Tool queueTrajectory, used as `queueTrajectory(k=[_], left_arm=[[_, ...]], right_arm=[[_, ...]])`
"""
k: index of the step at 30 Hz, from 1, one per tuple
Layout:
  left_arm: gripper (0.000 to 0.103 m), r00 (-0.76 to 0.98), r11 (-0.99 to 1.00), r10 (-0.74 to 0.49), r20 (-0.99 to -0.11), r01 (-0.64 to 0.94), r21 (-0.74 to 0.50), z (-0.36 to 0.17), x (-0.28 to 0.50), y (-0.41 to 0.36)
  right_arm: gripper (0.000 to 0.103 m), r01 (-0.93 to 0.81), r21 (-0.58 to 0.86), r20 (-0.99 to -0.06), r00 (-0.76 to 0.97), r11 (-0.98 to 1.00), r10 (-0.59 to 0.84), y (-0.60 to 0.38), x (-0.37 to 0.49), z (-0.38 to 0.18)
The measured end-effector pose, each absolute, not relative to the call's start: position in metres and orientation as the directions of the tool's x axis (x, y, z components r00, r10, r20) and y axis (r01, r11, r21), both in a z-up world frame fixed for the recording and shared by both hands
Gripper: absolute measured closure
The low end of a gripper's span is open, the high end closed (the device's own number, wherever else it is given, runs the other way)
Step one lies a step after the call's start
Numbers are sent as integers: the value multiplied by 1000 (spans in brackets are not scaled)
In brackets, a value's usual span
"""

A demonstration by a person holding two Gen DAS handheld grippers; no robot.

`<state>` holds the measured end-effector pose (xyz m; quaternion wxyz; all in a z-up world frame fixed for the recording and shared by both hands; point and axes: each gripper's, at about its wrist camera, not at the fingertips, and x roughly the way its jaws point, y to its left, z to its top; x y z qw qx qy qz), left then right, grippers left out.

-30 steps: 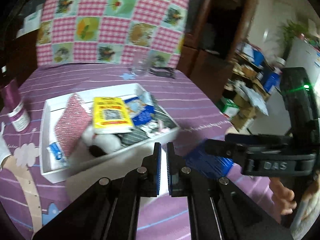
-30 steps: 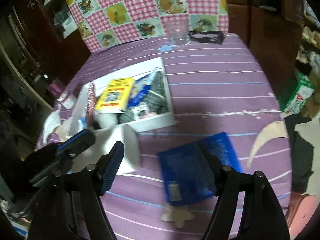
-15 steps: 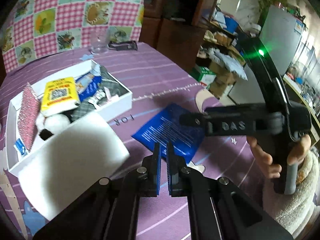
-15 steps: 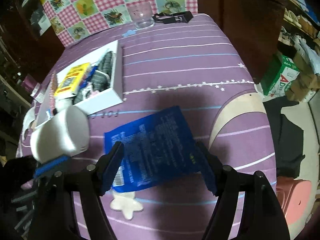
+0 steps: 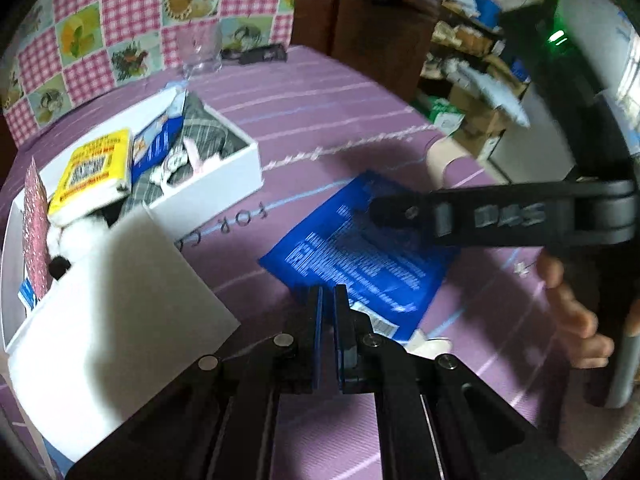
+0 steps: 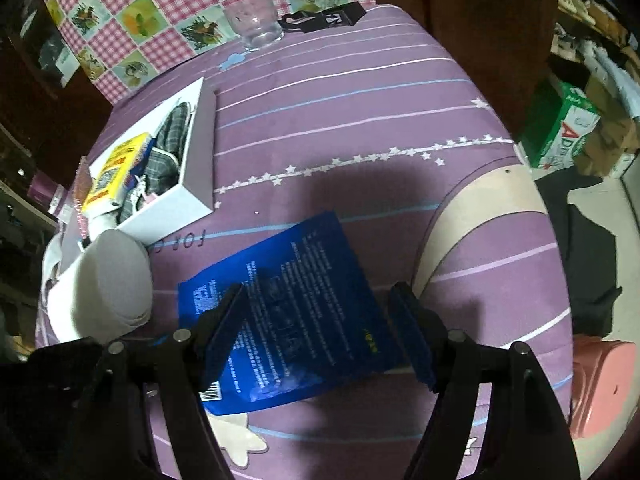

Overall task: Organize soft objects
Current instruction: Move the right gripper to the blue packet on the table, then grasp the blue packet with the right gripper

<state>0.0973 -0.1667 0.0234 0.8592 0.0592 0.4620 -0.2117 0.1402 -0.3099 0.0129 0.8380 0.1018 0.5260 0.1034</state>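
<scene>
Right gripper (image 6: 320,332), jaws wide, straddles the blue pouch (image 6: 296,312) below it; left gripper (image 5: 328,312), jaws closed and empty, hovers at the pouch's near edge.

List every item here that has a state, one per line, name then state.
left gripper: shut, holding nothing
right gripper: open, straddling the blue packet without gripping it
blue packet: flat on the purple cloth, outside the box
white box: open and full
glass: upright, looks empty

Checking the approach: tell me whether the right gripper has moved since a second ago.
Yes. The right gripper has come down over the blue packet, nearer it.
</scene>
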Motion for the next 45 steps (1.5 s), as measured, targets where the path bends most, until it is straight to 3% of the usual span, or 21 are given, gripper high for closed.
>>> queueTrajectory(k=[8,13,22,23,25,29,38,40,42,44,45], left_arm=[[99,483,914,-317,-817,385,-126,19,104,-158],[100,460,912,-357,-813,360,-197,19,108,-151],[102,470,918,-347,-812,349,-190,19,107,-153],[102,470,917,-347,-812,350,-189,19,107,-153],[102,472,918,-345,-811,351,-185,19,106,-154],[102,482,919,-338,-809,354,-173,20,103,-154],[102,480,916,-344,-807,360,-176,19,102,-151],[102,485,918,-335,-807,362,-164,19,101,-153],[102,490,918,-328,-808,366,-150,19,99,-155],[102,489,918,-328,-809,367,-150,19,100,-154],[102,487,918,-329,-809,366,-153,19,100,-154]], right_arm=[[27,-102,505,-795,333,857,507,-312,139,9],[30,-109,511,-790,332,853,516,-305,138,8],[83,-119,360,-843,384,925,377,-287,132,10],[103,-133,377,-834,383,917,398,-286,131,11],[102,-187,515,-778,307,837,547,-281,129,8],[102,-209,352,-815,411,912,409,-268,121,19],[102,-136,408,-766,487,903,419,-304,121,33],[96,-102,382,-779,499,918,380,-313,124,33],[67,-59,335,-810,493,940,319,-320,130,26],[47,-48,311,-829,475,949,296,-324,136,19],[46,-46,310,-839,456,949,297,-326,140,14]])
